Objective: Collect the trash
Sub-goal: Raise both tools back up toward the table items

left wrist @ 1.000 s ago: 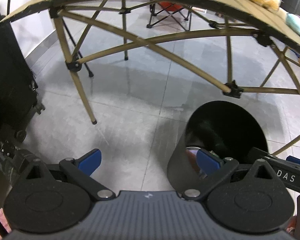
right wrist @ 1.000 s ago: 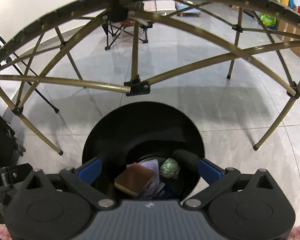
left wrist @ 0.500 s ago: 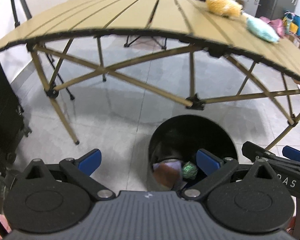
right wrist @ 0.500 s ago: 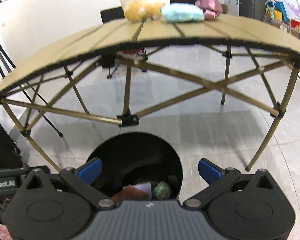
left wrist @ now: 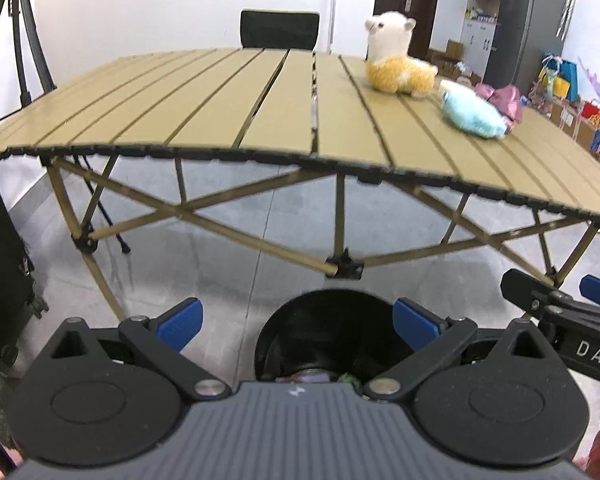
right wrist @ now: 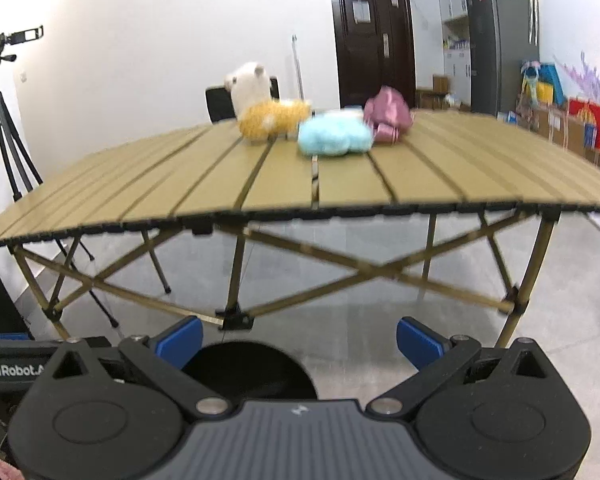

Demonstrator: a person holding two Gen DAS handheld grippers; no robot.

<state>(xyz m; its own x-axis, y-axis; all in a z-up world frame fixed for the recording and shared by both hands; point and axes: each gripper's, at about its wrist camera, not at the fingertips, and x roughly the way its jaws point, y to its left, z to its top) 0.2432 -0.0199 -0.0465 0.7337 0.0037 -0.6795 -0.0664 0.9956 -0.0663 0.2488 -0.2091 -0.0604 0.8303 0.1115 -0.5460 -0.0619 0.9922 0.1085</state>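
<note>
A black round trash bin (left wrist: 332, 332) stands on the floor in front of the table; bits of trash (left wrist: 312, 378) show at its bottom. It also shows in the right wrist view (right wrist: 248, 372), its inside hidden. My left gripper (left wrist: 298, 322) is open and empty above the bin's near side. My right gripper (right wrist: 300, 338) is open and empty, above and behind the bin. The right gripper shows at the right edge of the left wrist view (left wrist: 560, 308).
A tan slatted folding table (left wrist: 260, 112) stands ahead with crossed legs (left wrist: 344, 268). On it lie a white and yellow plush alpaca (left wrist: 396, 60), a light blue plush (left wrist: 472, 116) and a pink plush (right wrist: 388, 114). A tripod (right wrist: 0, 120) stands at left. A black case (left wrist: 0, 272) is at left.
Both grippers have risen and tilted up from over the bin. The table top and plush toys have come into view; the bin has sunk to the bottom of both views.
</note>
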